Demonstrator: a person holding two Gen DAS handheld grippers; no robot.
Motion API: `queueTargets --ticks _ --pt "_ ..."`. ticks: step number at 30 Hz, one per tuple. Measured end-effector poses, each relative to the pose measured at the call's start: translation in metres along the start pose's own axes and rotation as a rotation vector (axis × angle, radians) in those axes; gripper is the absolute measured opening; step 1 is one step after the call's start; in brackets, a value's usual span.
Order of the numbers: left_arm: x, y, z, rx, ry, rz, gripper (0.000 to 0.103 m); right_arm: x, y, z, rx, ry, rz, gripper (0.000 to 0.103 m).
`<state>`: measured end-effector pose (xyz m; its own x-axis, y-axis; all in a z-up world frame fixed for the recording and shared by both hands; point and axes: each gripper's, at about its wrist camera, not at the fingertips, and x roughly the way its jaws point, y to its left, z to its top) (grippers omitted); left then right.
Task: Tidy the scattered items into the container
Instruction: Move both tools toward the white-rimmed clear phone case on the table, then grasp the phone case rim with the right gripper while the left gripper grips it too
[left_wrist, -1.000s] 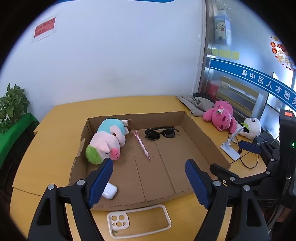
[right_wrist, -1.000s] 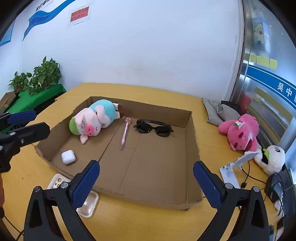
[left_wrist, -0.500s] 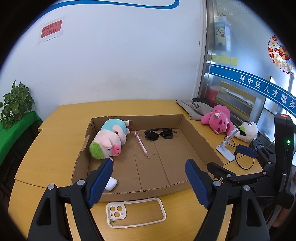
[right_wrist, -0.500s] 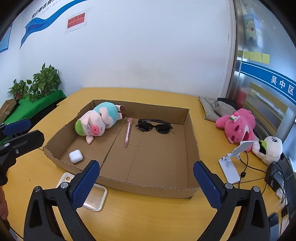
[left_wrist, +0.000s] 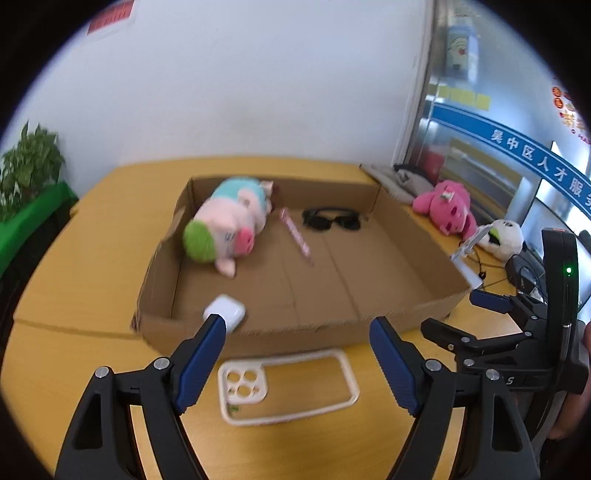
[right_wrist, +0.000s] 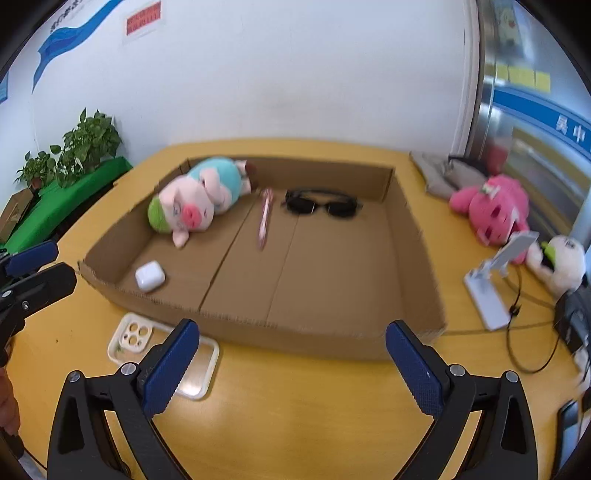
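Note:
A shallow cardboard box (left_wrist: 258, 334) (right_wrist: 295, 332) sits on the yellow table. In it lie a pig plush (left_wrist: 225, 225) (right_wrist: 195, 203), a pink pen (left_wrist: 295, 236) (right_wrist: 265, 218), black sunglasses (left_wrist: 332, 220) (right_wrist: 321, 205) and a white earbud case (left_wrist: 225, 313) (right_wrist: 149, 276). A white phone case (left_wrist: 288, 386) (right_wrist: 129, 338) lies on the table in front of the box. My left gripper (left_wrist: 295, 360) is open and empty above the phone case. My right gripper (right_wrist: 291, 365) is open and empty in front of the box.
To the right of the box lie a pink plush (left_wrist: 443, 206) (right_wrist: 495, 206), a panda plush (left_wrist: 502, 236) (right_wrist: 557, 262), a white phone stand (right_wrist: 491, 288) with cables, and grey cloth (right_wrist: 443, 173). Green plants (right_wrist: 77, 147) stand at the left.
Both grippers have pulled back and tilted down, so the box front edge and the phone case sit nearer the fingers. The objects have not moved.

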<state>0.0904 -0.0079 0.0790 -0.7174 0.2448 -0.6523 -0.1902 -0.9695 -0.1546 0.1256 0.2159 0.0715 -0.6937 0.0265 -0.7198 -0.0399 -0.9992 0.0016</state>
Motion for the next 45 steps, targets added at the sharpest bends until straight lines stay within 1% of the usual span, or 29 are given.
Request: queueTargets --ticks 1,4,7,10,13,15,16,18,19,21,22,23,24,25,26,27,28,30,31,32,33,34,35,37,38,40,43,45 --pt "0.003 0.006 -0.006 -0.009 0.018 0.009 0.08 0.011 0.002 -0.006 0.009 0.036 0.018 0.103" --pt "0.017 0.031 -0.026 -0.047 0.074 0.038 0.08 0.033 0.01 -0.021 0.024 0.109 0.05 0.103" --pt "0.03 0.05 -0.039 -0.1 0.119 0.016 0.08 0.054 0.02 -0.029 0.035 0.162 0.084 0.102" --pt "0.045 0.065 -0.047 -0.141 0.156 0.011 0.079 0.07 0.03 -0.033 0.05 0.188 0.106 0.102" --pt "0.058 0.071 -0.052 -0.156 0.182 0.023 0.079 0.083 0.041 -0.038 0.03 0.223 0.102 0.096" --pt "0.064 0.07 -0.055 -0.153 0.198 0.005 0.078 0.089 0.046 -0.043 0.013 0.248 0.102 0.088" --pt "0.067 0.07 -0.056 -0.154 0.209 -0.01 0.078 0.09 0.048 -0.044 0.0 0.246 0.093 0.089" --pt "0.074 0.071 -0.059 -0.163 0.235 -0.032 0.073 0.09 0.05 -0.045 -0.016 0.243 0.071 0.088" --pt "0.077 0.071 -0.06 -0.168 0.245 -0.037 0.068 0.091 0.051 -0.045 -0.017 0.244 0.065 0.088" --pt "0.079 0.07 -0.061 -0.157 0.248 -0.024 0.061 0.091 0.052 -0.044 -0.021 0.242 0.051 0.088" --pt "0.079 0.069 -0.06 -0.149 0.254 -0.022 0.054 0.091 0.053 -0.044 -0.031 0.24 0.039 0.087" --pt "0.079 0.069 -0.06 -0.143 0.258 -0.022 0.043 0.091 0.054 -0.045 -0.037 0.235 0.034 0.085" --pt "0.08 0.068 -0.06 -0.141 0.263 -0.025 0.038 0.091 0.054 -0.045 -0.037 0.231 0.035 0.083" --pt "0.081 0.069 -0.06 -0.14 0.268 -0.027 0.03 0.09 0.054 -0.045 -0.036 0.229 0.034 0.083" --pt "0.081 0.069 -0.06 -0.139 0.271 -0.021 0.026 0.09 0.055 -0.045 -0.036 0.227 0.033 0.082" --pt "0.081 0.069 -0.06 -0.137 0.273 -0.009 0.024 0.09 0.055 -0.045 -0.036 0.226 0.034 0.079" --pt "0.081 0.069 -0.06 -0.135 0.273 0.002 0.019 0.09 0.056 -0.045 -0.039 0.224 0.038 0.077" --pt "0.081 0.071 -0.06 -0.15 0.274 0.01 0.015 0.088 0.06 -0.044 -0.055 0.222 0.054 0.063" --pt "0.08 0.073 -0.061 -0.162 0.274 0.008 0.013 0.087 0.063 -0.044 -0.067 0.225 0.07 0.058" --pt "0.079 0.074 -0.061 -0.167 0.275 0.007 0.011 0.087 0.065 -0.044 -0.074 0.225 0.085 0.048" --pt "0.078 0.074 -0.062 -0.171 0.277 0.006 0.011 0.086 0.067 -0.044 -0.077 0.225 0.095 0.035" --pt "0.077 0.073 -0.062 -0.168 0.278 0.007 0.008 0.085 0.069 -0.044 -0.08 0.231 0.115 0.028" --pt "0.075 0.072 -0.063 -0.161 0.276 0.013 0.007 0.085 0.071 -0.044 -0.082 0.237 0.129 0.014" --pt "0.071 0.07 -0.063 -0.161 0.273 0.015 0.006 0.082 0.075 -0.046 -0.102 0.243 0.115 0.012" --pt "0.067 0.07 -0.063 -0.166 0.272 0.017 0.006 0.08 0.077 -0.048 -0.112 0.245 0.105 0.008" --pt "0.056 0.067 -0.062 -0.165 0.258 0.017 0.006 0.071 0.076 -0.05 -0.108 0.238 0.119 0.008" --pt "0.034 0.056 -0.053 -0.143 0.217 0.009 0.006 0.048 0.073 -0.049 -0.108 0.184 0.124 0.008" --pt "0.016 0.047 -0.042 -0.133 0.174 -0.007 0.006 0.032 0.065 -0.045 -0.088 0.146 0.135 0.008"
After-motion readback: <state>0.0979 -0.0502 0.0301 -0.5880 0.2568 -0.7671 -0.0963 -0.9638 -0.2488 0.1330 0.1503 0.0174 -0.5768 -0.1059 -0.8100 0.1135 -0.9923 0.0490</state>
